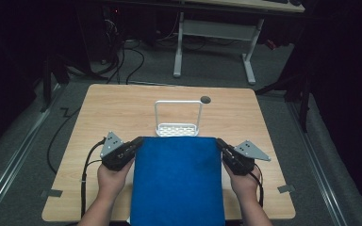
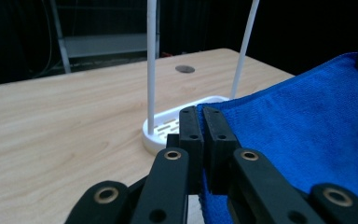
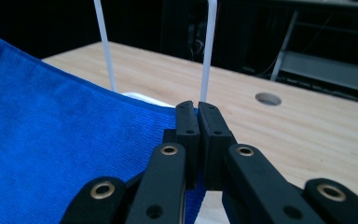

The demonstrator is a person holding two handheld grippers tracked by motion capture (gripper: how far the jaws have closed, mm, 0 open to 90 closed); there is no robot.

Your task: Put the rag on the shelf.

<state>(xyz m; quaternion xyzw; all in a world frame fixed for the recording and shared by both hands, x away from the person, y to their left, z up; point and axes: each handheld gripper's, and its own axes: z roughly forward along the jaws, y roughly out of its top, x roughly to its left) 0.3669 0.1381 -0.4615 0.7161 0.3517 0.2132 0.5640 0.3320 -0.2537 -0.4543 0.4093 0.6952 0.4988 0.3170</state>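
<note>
Two tools share one load here, a blue cloth stretched flat between them. Largest thing in the high view is the wooden tabletop [image 1: 122,113], pale grain, with a small dark round hole [image 1: 205,99] near its far edge. Next in size, the blue cloth [image 1: 176,183]: it spans the near middle of the tabletop, its far edge straight and taut, its near part running down past the tabletop's front edge and out of the picture. Just beyond that far edge stands a white rack [image 1: 177,118], a slotted base with a thin wire hoop rising upright from it; the cloth's edge lies just in front of the base, and whether they touch I cannot tell. The left tool [image 1: 135,145] meets the cloth's far left corner, the right tool [image 1: 220,144] the far right corner, each held in a hand [image 1: 112,181] coming from the bottom. In the left gripper view the black jaws stand pressed together with blue fabric pinched between them, the rack's base and uprights close behind. The right gripper view shows the same: jaws together on the cloth's corner, the white uprights just past them, the hole farther off to the right.
</note>
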